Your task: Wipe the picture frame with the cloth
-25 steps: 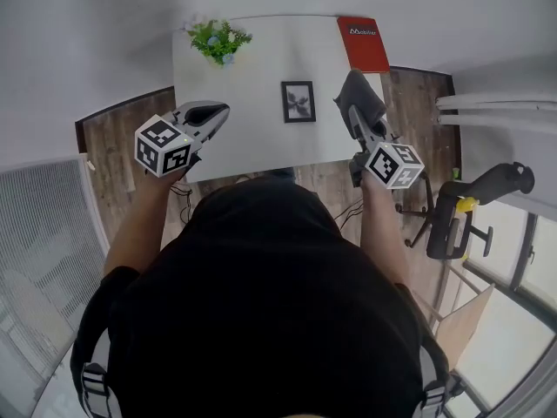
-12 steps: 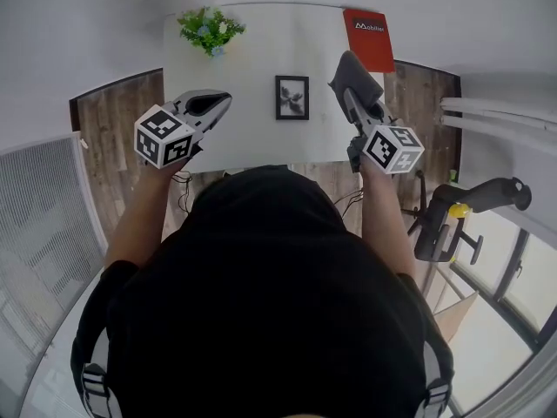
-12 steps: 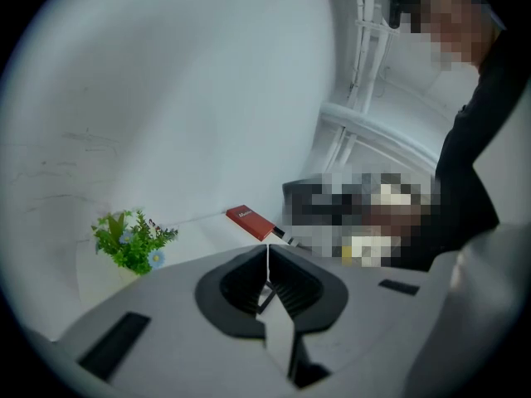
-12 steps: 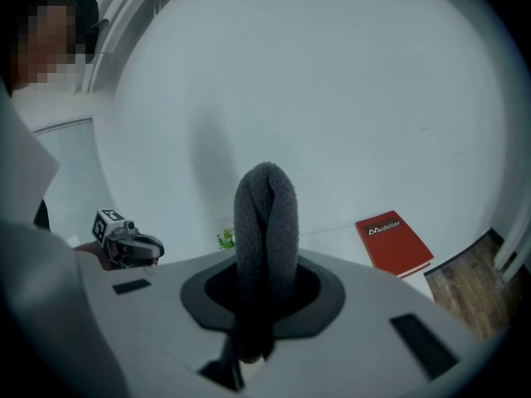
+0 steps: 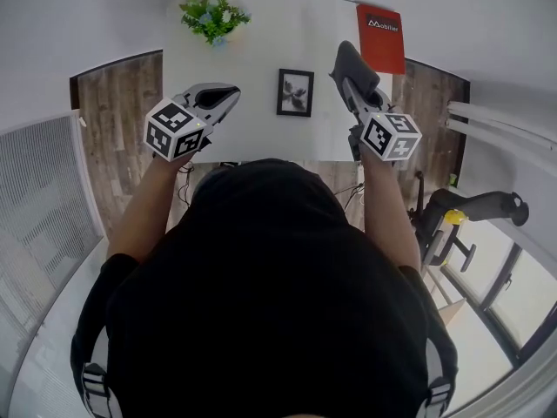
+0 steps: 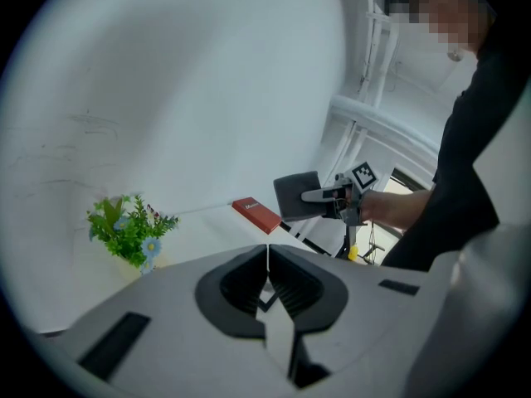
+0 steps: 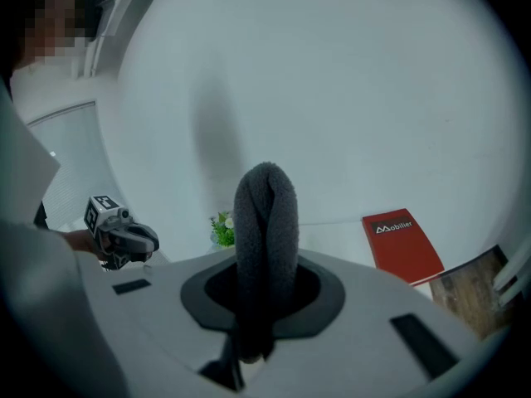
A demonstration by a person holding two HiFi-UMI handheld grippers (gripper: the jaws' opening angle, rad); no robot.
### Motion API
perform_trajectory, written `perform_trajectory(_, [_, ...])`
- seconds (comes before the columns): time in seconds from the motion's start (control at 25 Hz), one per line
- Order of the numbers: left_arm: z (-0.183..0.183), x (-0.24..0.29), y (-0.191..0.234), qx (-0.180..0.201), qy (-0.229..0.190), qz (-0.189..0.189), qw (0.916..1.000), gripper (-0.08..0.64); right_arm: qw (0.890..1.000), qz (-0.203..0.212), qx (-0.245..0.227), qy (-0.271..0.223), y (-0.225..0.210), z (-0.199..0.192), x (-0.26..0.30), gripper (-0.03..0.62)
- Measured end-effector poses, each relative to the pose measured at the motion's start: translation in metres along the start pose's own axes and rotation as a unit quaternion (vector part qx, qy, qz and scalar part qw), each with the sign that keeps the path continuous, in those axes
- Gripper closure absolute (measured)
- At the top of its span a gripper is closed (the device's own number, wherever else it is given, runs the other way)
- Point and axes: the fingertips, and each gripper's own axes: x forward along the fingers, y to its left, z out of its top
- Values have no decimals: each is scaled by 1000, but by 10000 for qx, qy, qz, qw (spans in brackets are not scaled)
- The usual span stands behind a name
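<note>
A white rectangular table (image 5: 252,68) is seen ahead of both grippers, set against a plain white wall (image 5: 96,11). Brown wood-plank floor (image 5: 117,103) shows at either side of the table. A pale ribbed panel (image 5: 43,198) is seen off the left gripper's outer side. At the table's far edge, a small green plant (image 5: 211,16) with pale blue flowers is placed beyond the left gripper. A flat red booklet (image 5: 381,37) with white lettering is laid beyond the right gripper.

The left gripper (image 6: 267,265) is held over the table's near left part. Its jaws are closed together, pad against pad, and nothing is held between them. The right gripper (image 7: 264,293) is held over the near right part, with its jaws clamped on the cloth (image 7: 265,222). The cloth is folded into a loop that stands up out of the jaws and past their tips. Neither gripper is seen to touch the table.

The picture frame (image 5: 295,92) is found on the table between the two grippers, about level with their tips. It lies just inward of the cloth and is not touched by it. Whether it lies flat or stands propped cannot be told.

The cloth is dark grey, thick and fleecy. The frame is a small upright rectangle with a thin black border, a white mount and a dark leaf-like print. The gripper bodies are smooth light-grey shells with black ribbed pads, and a cube of black-and-white square markers is carried at the rear of each.
</note>
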Motion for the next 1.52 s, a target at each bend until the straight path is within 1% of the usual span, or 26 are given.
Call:
perform_trajectory(0.16, [-18,9,7,199,256,188,9993,548,9995,92,-194,222,0,-6,18,546])
perform_trajectory(0.52, [-55,30,13,-48,508,187,9985,548,9940,199,-731,784,-4,-35,51,546])
perform_trajectory(0.72, [-73,45,11,-87,685,144,9975,548,9870,314,-1127,1104,-3,-54,71,546])
perform_trajectory(0.84, [-84,56,8,-93,771,100,9969,548,9809,357,-1449,1250,-2,-61,82,546])
perform_trajectory(1.04, [-103,72,-1,-37,938,34,9956,548,9657,411,-2058,1528,-3,-76,99,546])
perform_trajectory(1.16, [-118,82,-3,-115,1055,-15,9943,546,9565,468,-2333,1686,-2,-87,109,546])
perform_trajectory(1.24, [-129,90,-3,-163,1147,-37,9933,546,9482,510,-2570,1797,-1,-96,116,546])
perform_trajectory(1.36, [-141,100,-5,-179,1231,-51,9922,546,9317,586,-2992,1976,2,-107,126,546])
perform_trajectory(1.52, [-152,112,-6,-167,1318,-67,9911,545,9023,650,-3624,2242,-1,-126,140,546])
